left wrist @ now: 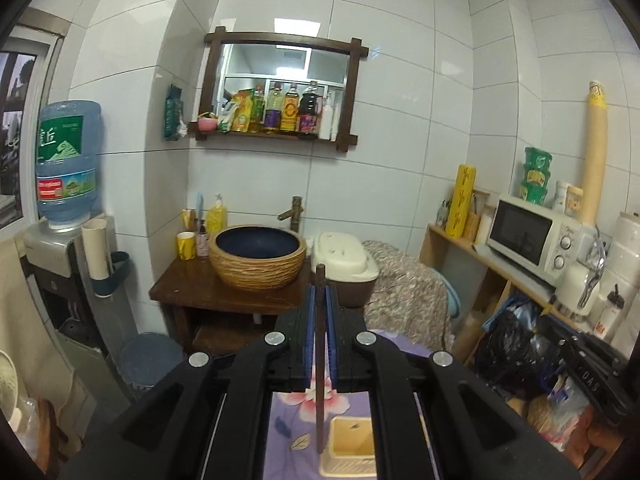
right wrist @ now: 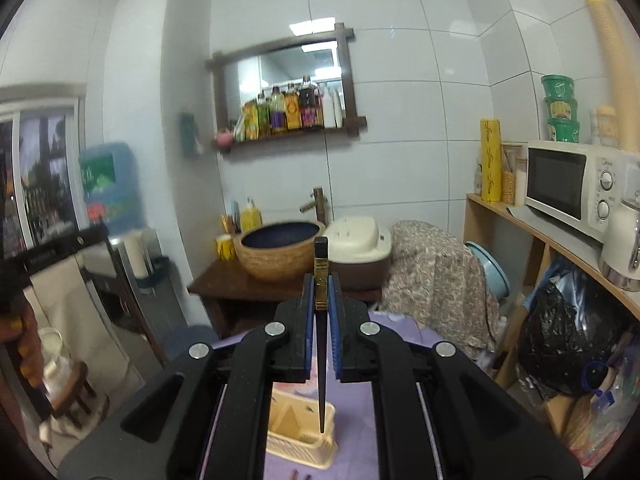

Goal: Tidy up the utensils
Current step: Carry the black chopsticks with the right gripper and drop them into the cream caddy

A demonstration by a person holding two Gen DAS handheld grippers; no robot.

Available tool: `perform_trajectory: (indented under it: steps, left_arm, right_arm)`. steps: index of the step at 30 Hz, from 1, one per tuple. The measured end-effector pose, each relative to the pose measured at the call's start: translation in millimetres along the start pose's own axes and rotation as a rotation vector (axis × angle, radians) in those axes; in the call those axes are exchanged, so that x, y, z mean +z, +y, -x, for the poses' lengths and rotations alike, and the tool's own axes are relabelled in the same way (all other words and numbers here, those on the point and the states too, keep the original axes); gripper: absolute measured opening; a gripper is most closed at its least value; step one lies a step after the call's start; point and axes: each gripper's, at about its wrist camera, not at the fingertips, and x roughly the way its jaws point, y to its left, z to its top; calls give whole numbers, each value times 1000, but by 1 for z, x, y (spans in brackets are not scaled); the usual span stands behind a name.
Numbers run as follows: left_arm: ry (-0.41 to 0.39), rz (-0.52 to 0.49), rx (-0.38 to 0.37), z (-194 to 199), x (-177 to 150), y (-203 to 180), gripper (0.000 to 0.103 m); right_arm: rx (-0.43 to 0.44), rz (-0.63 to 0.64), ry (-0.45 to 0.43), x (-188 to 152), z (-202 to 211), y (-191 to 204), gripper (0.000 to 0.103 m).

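Left gripper (left wrist: 319,300) fingers are pinching a brown chopstick (left wrist: 319,360) upright; right gripper (right wrist: 321,300) fingers are pinching a black chopstick (right wrist: 321,360) above a cream holder (right wrist: 300,436).

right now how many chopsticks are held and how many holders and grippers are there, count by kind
chopsticks: 2, a brown chopstick and a black chopstick
cream utensil holder: 1
grippers: 2, left gripper and right gripper, each shut on one chopstick
total: 5

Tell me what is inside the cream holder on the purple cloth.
The holder looks empty: bare cream walls and a slotted floor show. The tool bodies cover parts of it, so those corners stay unseen.
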Motion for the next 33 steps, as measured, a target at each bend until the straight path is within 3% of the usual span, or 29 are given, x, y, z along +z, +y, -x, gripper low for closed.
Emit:
perform_trajectory:
  steps: [5,12,22,33]
  left_arm:
    - [30,3,-19,-33,-10,-23,6]
    - [141,7,-25,-79,-63,-31,6]
    - [255,11,-16,-107,-116,-20,6]
    - [289,15,-31,-114,-134,-18,7]
  right_arm:
    - [0,-22,19,-5,-23,8,8]
    - [-14,-9,126,-65,-65,9,8]
    - [-18,-26,202,-105,-88,3,8]
    - [-27,-40,222,-118,-99,-1,10]
